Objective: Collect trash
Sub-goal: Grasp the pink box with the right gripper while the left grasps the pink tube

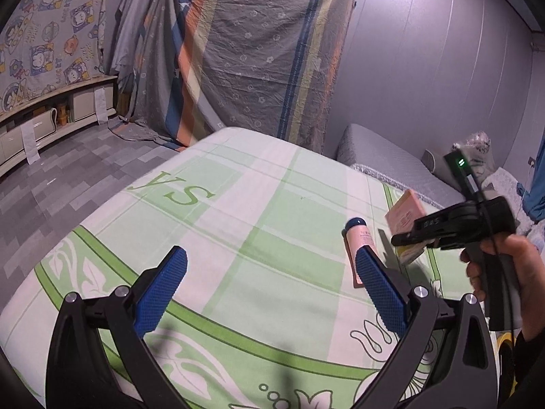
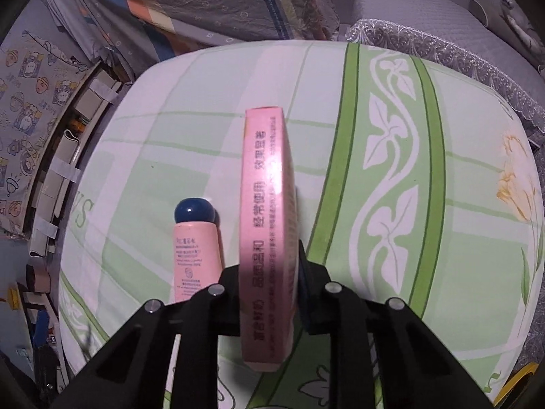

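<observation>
Nearest in the left wrist view, the left gripper (image 1: 269, 293) is seen with its two blue-padded fingers (image 1: 160, 293) spread wide apart; nothing is grasped between them, and only the bedsheet is framed in the gap.

The right gripper (image 2: 269, 293) is held by a hand (image 1: 504, 272) at the right edge of the left wrist view. Its jaws are clenched on the pink box (image 2: 265, 231), which is gripped by its two broad faces with a narrow printed edge turned toward the camera. In the left wrist view the same box (image 1: 407, 211) is seen lifted clear of the sheet.

Just beside the box, on its left in the right wrist view, a pink tube (image 2: 197, 259) with a dark blue cap (image 2: 194, 209) is laid flat on the bed. Its lower end is hidden behind the right gripper's frame. In the left wrist view it is partly covered by the left gripper's right finger.

Both items are located over a green and white checked bedsheet (image 1: 238, 225) bordered with a leaf pattern.

Beyond the bed, a grey padded bench (image 1: 381, 156) is placed at the far right side. A striped grey sheet (image 1: 255, 51) is hung against the back wall. A low curved cabinet (image 1: 54, 116) is set along the left wall beneath a cartoon-printed cloth (image 1: 47, 27).
</observation>
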